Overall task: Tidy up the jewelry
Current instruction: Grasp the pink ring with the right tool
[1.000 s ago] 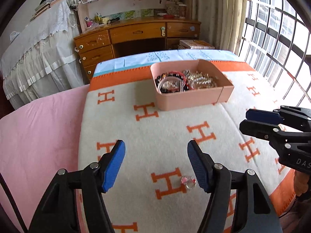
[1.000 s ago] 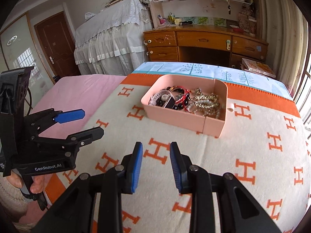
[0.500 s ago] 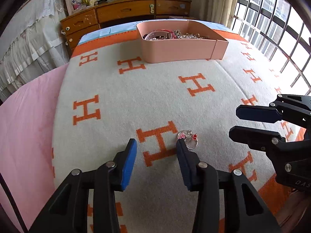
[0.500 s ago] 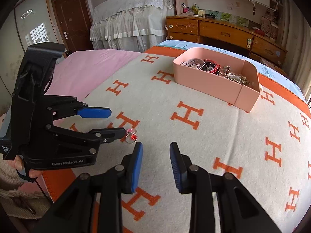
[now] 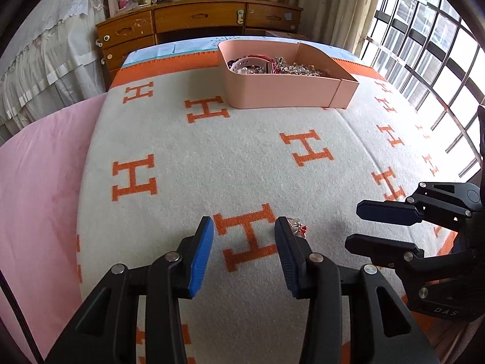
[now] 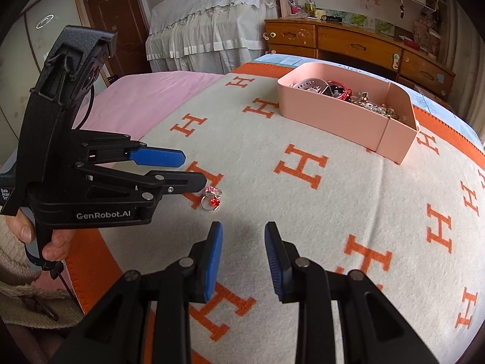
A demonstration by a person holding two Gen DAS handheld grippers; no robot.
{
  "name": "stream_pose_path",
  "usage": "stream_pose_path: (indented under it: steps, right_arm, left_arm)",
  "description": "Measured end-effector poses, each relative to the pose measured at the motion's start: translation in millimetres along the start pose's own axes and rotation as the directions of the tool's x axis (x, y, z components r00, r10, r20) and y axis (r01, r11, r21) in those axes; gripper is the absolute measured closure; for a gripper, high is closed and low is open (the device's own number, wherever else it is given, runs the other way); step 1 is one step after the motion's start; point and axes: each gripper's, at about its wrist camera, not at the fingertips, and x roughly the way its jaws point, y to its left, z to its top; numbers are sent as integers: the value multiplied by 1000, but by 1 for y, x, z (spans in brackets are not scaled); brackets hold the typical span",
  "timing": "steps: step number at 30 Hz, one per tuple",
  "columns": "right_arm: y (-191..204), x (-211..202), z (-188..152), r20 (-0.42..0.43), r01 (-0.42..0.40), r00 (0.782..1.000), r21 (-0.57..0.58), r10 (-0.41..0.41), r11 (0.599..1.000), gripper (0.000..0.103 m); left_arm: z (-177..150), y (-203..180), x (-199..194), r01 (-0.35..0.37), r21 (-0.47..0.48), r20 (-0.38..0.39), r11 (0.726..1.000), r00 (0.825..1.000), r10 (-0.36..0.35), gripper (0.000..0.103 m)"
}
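A wooden desk (image 5: pixel 197 21) backs the blanket (image 5: pixel 212 151) where the left gripper (image 5: pixel 242 242), tilted down, has just narrowed its jaws around nothing, rings (image 5: pixel 297 227) beside its right finger, while the right view shows the right gripper (image 6: pixel 242 242) part-open and empty near the rings (image 6: pixel 210 198), pink tray (image 6: pixel 348 115) toward the far edge.

- A wooden desk (image 5: pixel 197 21) with drawers stands against the far wall, its top crowded with small items.
- White frilled covers (image 6: pixel 209 21) drape the furniture beside it.
- Daylight enters through a barred window (image 5: pixel 424 45) hung with pale curtains (image 5: pixel 330 6).
- A brown door (image 6: pixel 118 21) stands shut.
- A cream blanket (image 5: pixel 242 157) with orange H motifs overlies a pink sheet (image 5: pixel 39 163).
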Motion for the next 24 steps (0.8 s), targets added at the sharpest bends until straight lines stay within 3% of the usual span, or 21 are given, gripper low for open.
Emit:
stream_pose_path:
  steps: [8,11,21,24]
  right_arm:
    - [7,13,4,-30,-67,997,-17,66,998,74]
    - [10,16,8,-31,-81,996,-18,81,997,79]
    - [25,27,21,-33,-30,999,-82,27,996,84]
    - [26,31,21,-44,-21,999,-88,17,996,95]
  left_arm:
    - [-3,2,-20,-30,-70,57,997,998,34,63]
    - [-7,5,-26,-35,-105,72,994,996,43,63]
    - [-20,23,-27,4,-180,79,984,997,11,63]
    - [-22,28,-26,21,-198,77,980,997,-5,63]
